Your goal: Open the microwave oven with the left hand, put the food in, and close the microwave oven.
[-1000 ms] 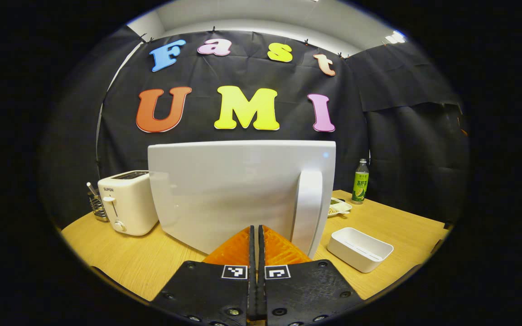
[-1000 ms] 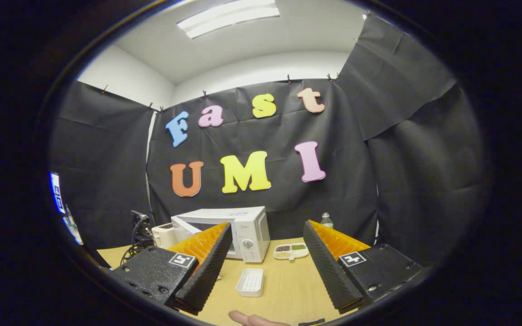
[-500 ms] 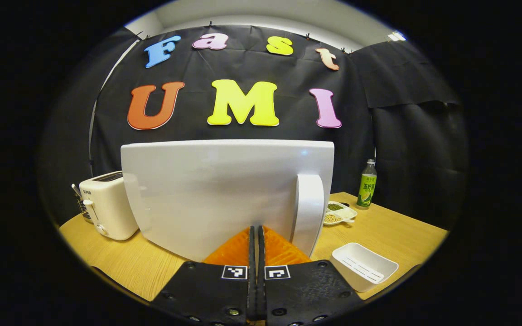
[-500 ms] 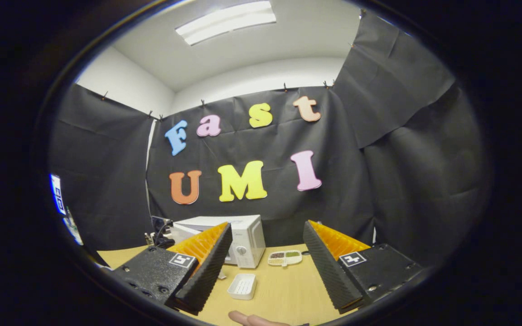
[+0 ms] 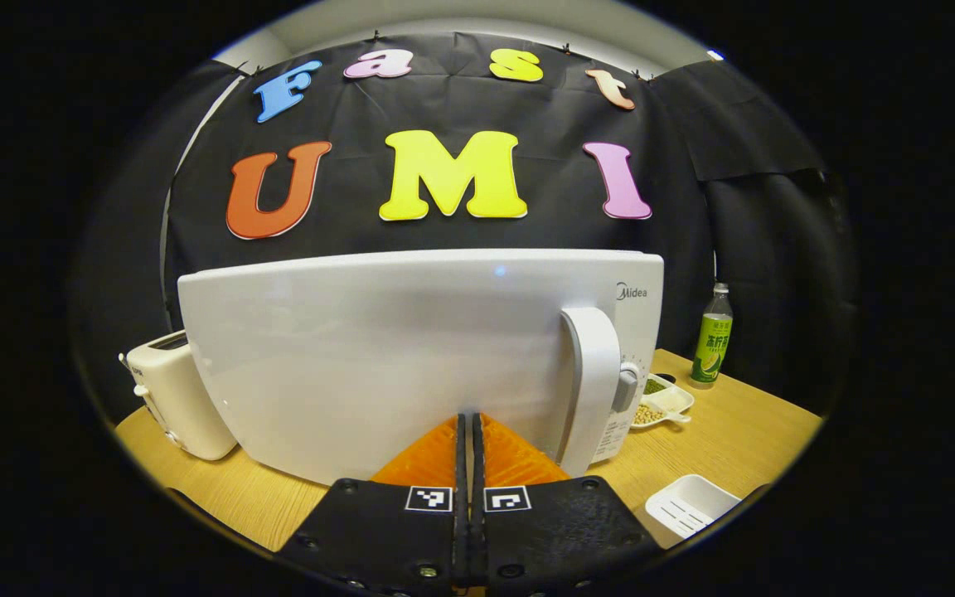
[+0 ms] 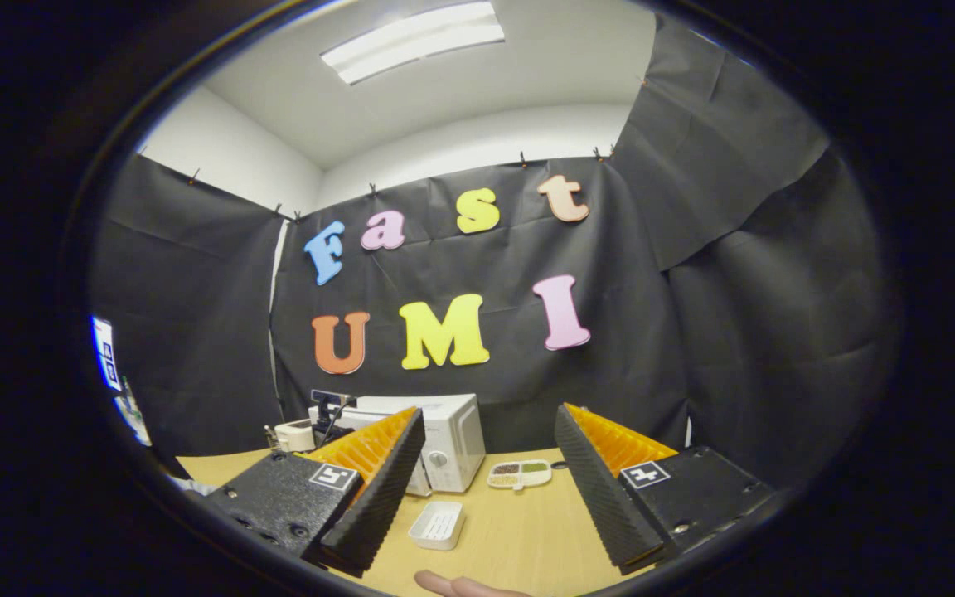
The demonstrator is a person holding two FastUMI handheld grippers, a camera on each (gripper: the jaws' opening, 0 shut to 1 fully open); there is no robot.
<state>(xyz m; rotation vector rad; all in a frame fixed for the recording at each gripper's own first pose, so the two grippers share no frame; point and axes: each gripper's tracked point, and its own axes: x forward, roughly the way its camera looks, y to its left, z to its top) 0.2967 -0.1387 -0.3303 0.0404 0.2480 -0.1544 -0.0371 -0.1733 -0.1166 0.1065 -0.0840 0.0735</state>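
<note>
Pushing with your left gripper [image 5: 471, 431], fingers pressed together, you have swung the glossy white microwave door [image 5: 395, 356] nearly shut since a second ago, so closing is almost done; your right gripper [image 6: 482, 464] waits back, fingers spread and empty

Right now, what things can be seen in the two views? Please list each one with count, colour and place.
microwave oven: one, white, centre of the table, door facing the left hand-held gripper
toaster: one, cream, left of the microwave oven
divided dish: one, white, holds beans, right of the microwave oven
bottle: one, green label, far right
tray: one, white, empty, near right on the table
table: one, light wood
left hand-held gripper: one, fingers together, close to the microwave oven door
right hand-held gripper: one, fingers apart, above the table
fingertip: one, bottom edge of the right gripper view
</note>
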